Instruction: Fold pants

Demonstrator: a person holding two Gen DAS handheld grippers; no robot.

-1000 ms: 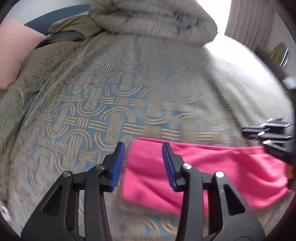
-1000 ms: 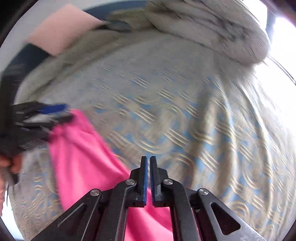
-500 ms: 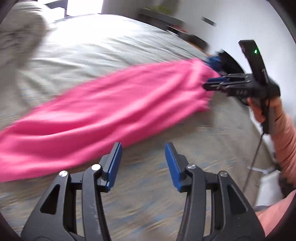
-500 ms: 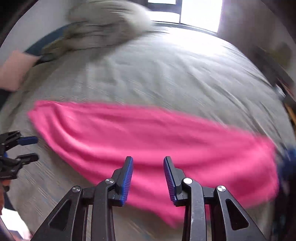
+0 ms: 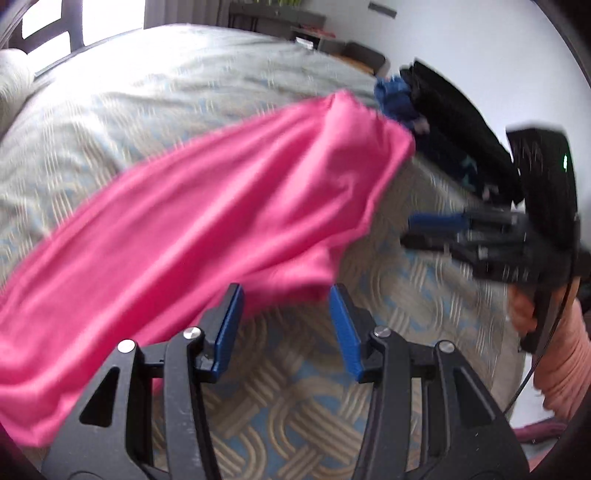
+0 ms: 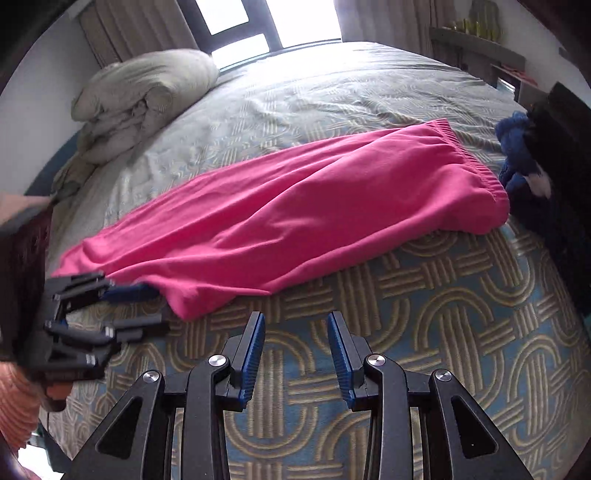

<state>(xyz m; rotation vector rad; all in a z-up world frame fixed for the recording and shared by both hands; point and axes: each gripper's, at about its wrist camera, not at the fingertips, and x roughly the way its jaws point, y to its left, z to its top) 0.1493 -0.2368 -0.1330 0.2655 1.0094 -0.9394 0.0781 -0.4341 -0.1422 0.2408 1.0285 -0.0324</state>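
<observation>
Lying lengthwise on the bed (image 6: 443, 295), the pink pants (image 6: 280, 210) are folded leg-on-leg into one long strip, waistband (image 6: 476, 166) toward the far right, cuffs near the left in the right wrist view. Fabric flat on the patterned bedspread, a few soft ridges along its length.

Left gripper (image 5: 284, 314): jaws wide apart, nothing between them, hovering just short of the pants' near edge. Same gripper shows in the right wrist view (image 6: 155, 306) beside the cuff end, upper finger close to or touching the hem; contact not clear. That view is the sharp one; the left wrist view is motion-blurred.

Right gripper (image 6: 295, 339): jaws wide apart, nothing between them, over bare bedspread just in front of the pants' mid-length. Seen from the left wrist view (image 5: 417, 232) it sits just off the waistband end, apart from the cloth.

Other items: blue cloth (image 6: 517, 147) and a dark pile (image 6: 557, 177) just past the waistband, rolled duvet (image 6: 144, 99) at the far corner by the window (image 6: 258, 26).
</observation>
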